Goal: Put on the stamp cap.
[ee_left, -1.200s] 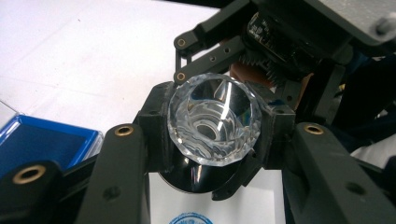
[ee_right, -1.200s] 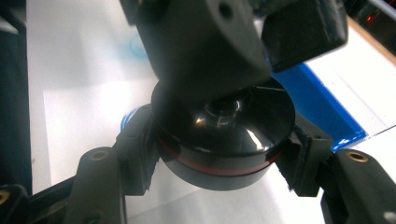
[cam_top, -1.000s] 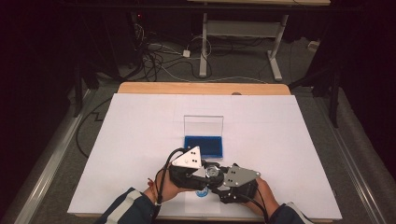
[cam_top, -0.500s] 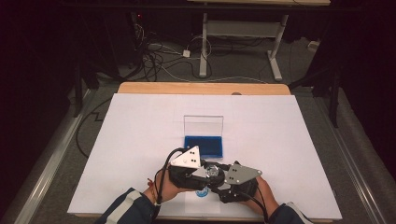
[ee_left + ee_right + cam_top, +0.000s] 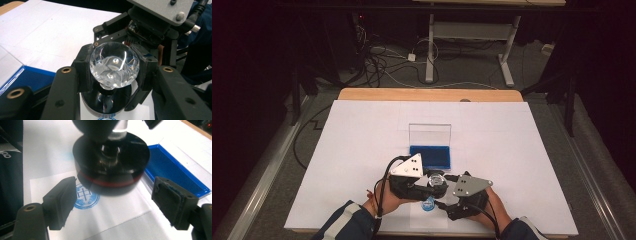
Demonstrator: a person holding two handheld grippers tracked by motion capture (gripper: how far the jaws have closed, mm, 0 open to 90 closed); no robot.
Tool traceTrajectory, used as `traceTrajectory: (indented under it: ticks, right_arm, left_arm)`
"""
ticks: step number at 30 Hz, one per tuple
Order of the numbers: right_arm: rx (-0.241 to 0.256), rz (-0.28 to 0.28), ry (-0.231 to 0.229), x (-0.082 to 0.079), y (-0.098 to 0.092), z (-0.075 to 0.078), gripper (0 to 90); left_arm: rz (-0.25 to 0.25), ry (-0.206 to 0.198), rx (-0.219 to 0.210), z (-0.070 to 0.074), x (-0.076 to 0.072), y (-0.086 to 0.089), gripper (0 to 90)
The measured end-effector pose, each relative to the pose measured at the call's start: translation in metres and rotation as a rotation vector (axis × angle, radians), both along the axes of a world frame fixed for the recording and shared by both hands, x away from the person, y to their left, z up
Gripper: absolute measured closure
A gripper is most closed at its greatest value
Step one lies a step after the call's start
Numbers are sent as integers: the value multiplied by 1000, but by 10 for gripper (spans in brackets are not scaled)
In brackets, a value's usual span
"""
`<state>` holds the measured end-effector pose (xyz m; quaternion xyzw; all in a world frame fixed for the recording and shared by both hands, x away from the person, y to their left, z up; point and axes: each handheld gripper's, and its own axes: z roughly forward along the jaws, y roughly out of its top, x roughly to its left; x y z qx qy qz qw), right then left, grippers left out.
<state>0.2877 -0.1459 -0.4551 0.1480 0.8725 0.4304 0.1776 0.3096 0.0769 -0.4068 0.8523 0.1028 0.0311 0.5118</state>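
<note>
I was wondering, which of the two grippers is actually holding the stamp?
The left gripper: its jaws clamp the crystal knob of the stamp. The right gripper is open, its jaws standing apart on either side of the black base.

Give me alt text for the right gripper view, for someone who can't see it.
A round black stamp with a red band hangs blurred just above a white paper slip bearing a fresh blue circular print. The right gripper is open, its fingers flanking the stamp, and a blue ink pad lies to the right.
</note>
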Motion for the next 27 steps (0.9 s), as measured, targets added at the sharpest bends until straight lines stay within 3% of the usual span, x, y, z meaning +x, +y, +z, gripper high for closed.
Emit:
traceTrajectory:
  ticks: [6,15,27]
  right_arm:
    - [14,-14,-10,-1,-11,4,186]
    - [50,-92,-59,1,-39,14,186]
    - [88,-161,-79,3,-68,21,190]
  left_arm:
    - [30,-9,-5,3,3,9,539]
    - [74,-33,-2,7,6,24,539]
    - [133,-48,-2,9,15,45,539]
